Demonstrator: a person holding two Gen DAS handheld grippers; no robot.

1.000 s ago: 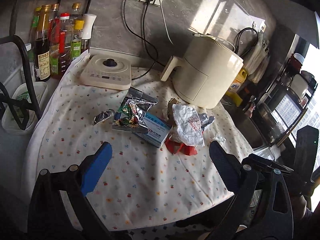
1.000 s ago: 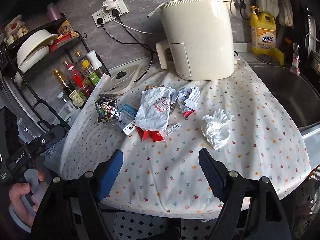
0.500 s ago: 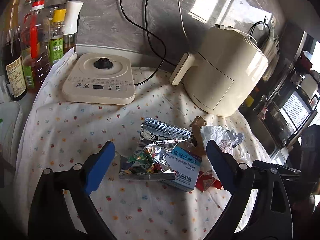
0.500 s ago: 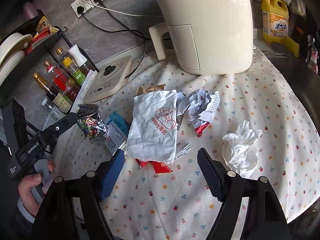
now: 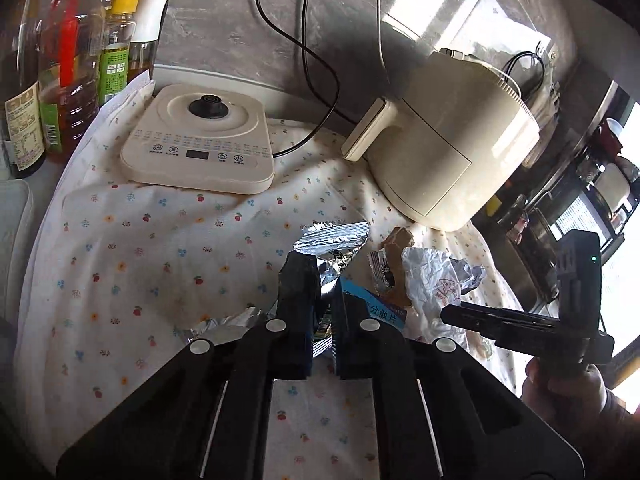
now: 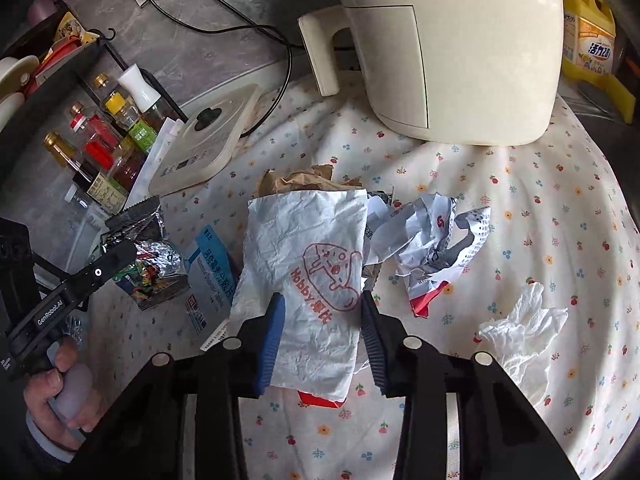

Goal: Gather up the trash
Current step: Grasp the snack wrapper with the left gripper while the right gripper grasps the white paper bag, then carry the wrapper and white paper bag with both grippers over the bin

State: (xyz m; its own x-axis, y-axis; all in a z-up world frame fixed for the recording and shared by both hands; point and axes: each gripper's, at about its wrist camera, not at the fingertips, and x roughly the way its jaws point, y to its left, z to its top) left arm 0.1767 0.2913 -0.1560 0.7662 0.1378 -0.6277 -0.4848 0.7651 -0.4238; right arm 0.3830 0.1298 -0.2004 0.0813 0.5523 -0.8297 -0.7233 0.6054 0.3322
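Note:
My left gripper [image 5: 326, 300] is shut on the silver foil snack wrapper [image 5: 332, 240], which also shows in the right wrist view [image 6: 148, 256]. A blue-and-white medicine box [image 6: 212, 272] lies beside it. My right gripper [image 6: 320, 320] is partly closed, its fingers on either side of a white paper bag with a red print [image 6: 308, 256], not pinching it. A red packet [image 6: 320, 398] peeks out under the bag. Crumpled printed wrappers [image 6: 428, 248], brown paper [image 6: 304, 182] and a white tissue [image 6: 524, 332] lie on the flowered cloth [image 6: 520, 184].
A cream air fryer [image 6: 448, 40] stands behind the trash. A flat cream cooker base [image 5: 200, 148] sits at the back left, with sauce bottles [image 5: 68, 64] and a dish rack [image 6: 44, 68] beyond. Yellow detergent [image 6: 588, 44] stands by the sink at right.
My left gripper moved forward and closed on the foil wrapper. My right gripper moved forward over the white paper bag and narrowed around it.

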